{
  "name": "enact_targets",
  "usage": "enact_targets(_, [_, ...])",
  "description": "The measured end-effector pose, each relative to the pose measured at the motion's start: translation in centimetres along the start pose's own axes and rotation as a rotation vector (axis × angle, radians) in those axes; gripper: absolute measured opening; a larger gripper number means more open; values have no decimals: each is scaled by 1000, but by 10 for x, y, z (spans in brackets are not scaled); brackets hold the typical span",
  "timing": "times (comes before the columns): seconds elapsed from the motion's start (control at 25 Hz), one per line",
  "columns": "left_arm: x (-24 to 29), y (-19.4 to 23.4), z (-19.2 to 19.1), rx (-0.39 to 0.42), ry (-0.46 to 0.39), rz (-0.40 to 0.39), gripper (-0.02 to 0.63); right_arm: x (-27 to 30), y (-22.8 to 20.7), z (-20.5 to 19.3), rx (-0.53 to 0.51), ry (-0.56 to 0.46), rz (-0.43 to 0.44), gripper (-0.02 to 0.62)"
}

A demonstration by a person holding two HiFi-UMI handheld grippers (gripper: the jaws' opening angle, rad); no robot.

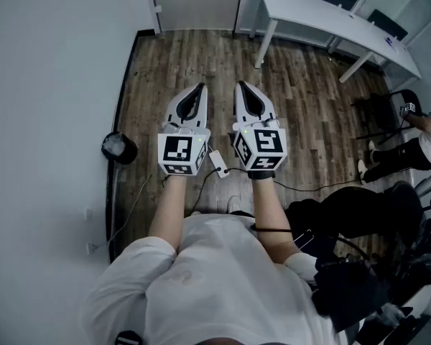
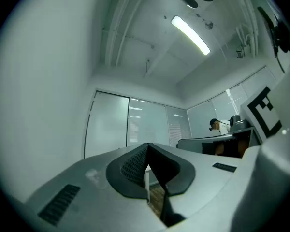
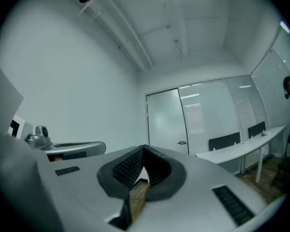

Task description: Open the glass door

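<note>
Round dark bin [image 1: 119, 147] by the wall, left of the glass door [image 1: 197, 2] and well short of it; pale crumpled contents, kind not discernible

Glass door at the far end of the wooden floor [image 1: 201, 56], straight ahead of both grippers and well apart from them; shut flush in a thin dark frame, pale milky panel, small lever handle [image 3: 182, 142] at its right edge, further glazed panels with faint horizontal stripes continuing to its right

Left gripper [image 1: 199, 87] and right gripper [image 1: 242, 85] held side by side, tips toward the glass door; each pair of jaws pressed together, nothing pinched between them

Left marker cube [image 1: 181, 153] and right marker cube [image 1: 261, 147]: black-and-white square patterns only, no readable words

White desk [image 1: 330, 20] to the right of the glass door, black chairs [image 3: 224, 141] behind it

Seated person [image 1: 409, 146] far to the right of the glass door, print on the dark item nearby too small to read
</note>
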State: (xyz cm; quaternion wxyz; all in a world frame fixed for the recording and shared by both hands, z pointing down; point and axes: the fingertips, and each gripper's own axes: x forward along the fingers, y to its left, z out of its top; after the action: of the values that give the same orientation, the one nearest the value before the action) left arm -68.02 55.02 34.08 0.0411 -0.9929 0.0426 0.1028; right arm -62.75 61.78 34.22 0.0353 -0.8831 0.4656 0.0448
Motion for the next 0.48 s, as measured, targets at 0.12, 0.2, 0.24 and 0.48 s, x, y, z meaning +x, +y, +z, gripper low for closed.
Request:
enact_targets(0.12, [23, -23, -6, -25, 16, 17, 3, -2, -34, 5, 3, 0, 16, -2])
enact_targets(0.2, [42, -38, -9, -49, 16, 28, 3, -1, -60, 7, 7, 2, 32, -2])
enact_targets(0.24, [53, -48, -10, -62, 15, 33, 3, -1, -75, 8, 16, 3, 41, -2])
enact_targets(0.48, [104, -100, -23, -86, 30, 57, 3, -13, -149, 0, 146, 22, 104, -2])
